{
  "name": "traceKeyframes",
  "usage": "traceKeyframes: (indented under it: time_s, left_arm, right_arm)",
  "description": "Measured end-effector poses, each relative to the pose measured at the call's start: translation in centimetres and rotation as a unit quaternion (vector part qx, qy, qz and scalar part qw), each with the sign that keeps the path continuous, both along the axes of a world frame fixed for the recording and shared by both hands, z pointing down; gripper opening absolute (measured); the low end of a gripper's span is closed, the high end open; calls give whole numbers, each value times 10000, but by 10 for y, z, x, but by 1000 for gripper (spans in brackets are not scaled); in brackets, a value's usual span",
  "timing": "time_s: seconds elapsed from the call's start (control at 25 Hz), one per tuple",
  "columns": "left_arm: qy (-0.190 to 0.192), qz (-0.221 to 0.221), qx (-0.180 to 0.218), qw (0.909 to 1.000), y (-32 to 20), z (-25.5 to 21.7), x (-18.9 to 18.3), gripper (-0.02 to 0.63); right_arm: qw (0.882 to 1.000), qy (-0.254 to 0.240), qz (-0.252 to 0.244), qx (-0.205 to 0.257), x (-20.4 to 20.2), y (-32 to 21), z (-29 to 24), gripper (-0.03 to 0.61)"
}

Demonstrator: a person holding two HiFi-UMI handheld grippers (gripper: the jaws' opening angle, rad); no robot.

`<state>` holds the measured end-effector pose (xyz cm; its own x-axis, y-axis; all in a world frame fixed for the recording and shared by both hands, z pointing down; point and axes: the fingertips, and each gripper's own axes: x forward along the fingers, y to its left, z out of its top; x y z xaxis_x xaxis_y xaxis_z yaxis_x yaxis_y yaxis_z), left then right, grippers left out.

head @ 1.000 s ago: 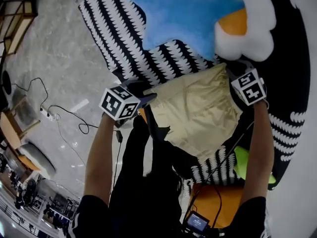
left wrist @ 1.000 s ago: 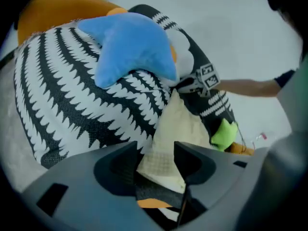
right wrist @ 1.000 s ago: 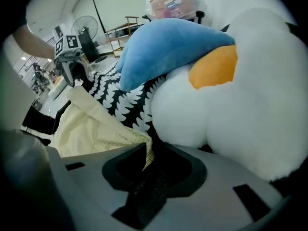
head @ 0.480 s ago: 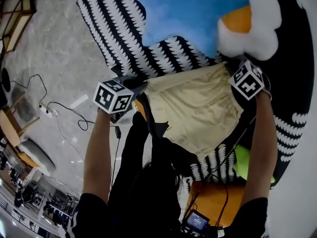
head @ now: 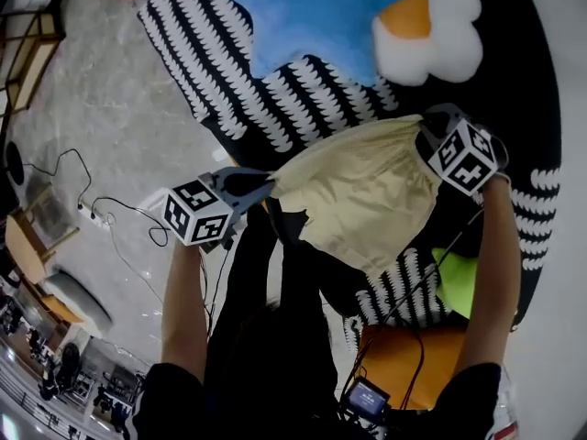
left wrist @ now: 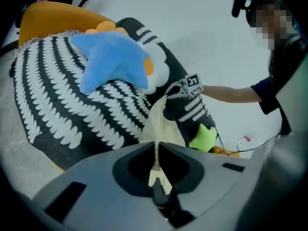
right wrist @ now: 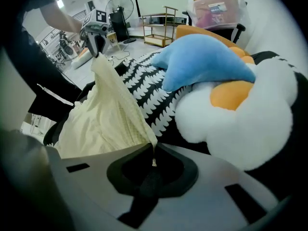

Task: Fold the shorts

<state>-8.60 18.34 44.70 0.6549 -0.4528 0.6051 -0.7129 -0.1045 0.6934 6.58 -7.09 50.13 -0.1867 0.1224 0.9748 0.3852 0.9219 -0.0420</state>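
Two corners of the pale yellow fabric shorts are gripped, one in each tong; the left gripper has its jaws pressed together on a thin tab of the cloth, just off the near-left edge of the black-and-white patterned beanbag; the right gripper pinches the other end of what looks like the gathered waistband, over the beanbag's right side. Between them the shorts are stretched taut along that top edge and hang in a loose sheet in front of the beanbag, the lower part sagging toward its near side; whether any cloth touches the beanbag cannot be made out. Beyond, on the beanbag's far part, lie a blue star-shaped plush pillow and a white-and-orange egg-shaped plush cushion. No crease or doubled layer shows, so the folding looks barely begun; spreading the shorts flat and every fold are, by my reading, left to do.
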Motion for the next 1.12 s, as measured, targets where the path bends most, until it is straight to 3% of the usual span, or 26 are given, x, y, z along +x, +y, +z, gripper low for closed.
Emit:
traceKeyframes:
  time_s: [0.12, 0.32, 0.64, 0.76, 0.88, 1.04, 1.12]
  left_arm:
    - [108, 579, 64, 9982, 20, -34, 47, 29]
    - [293, 1376, 260, 9897, 45, -62, 104, 29]
    - [894, 2733, 377, 9570, 84, -87, 225, 29]
    - [678, 2939, 391, 9526, 89, -60, 269, 29]
    - [178, 3203, 394, 9463, 100, -11, 311, 30]
    - [-507, 3766, 216, 9247, 114, 45, 357, 33]
    - [-476, 3884, 9, 9202, 112, 54, 371, 83]
  right_arm:
    - [9999, 57, -13, 86, 30, 10, -30, 32]
    - [9988, 314, -252, 280, 70, 33, -37, 32]
    - [9905, 896, -847, 611, 138, 55, -33, 32]
    - [9843, 969, -1170, 895, 156, 57, -9, 32]
    - [9768, 977, -1445, 1243, 170, 65, 26, 31]
    - [9696, 1055, -1590, 1534, 188, 69, 55, 34]
    - [9683, 1078, -1600, 1584, 196, 68, 57, 35]
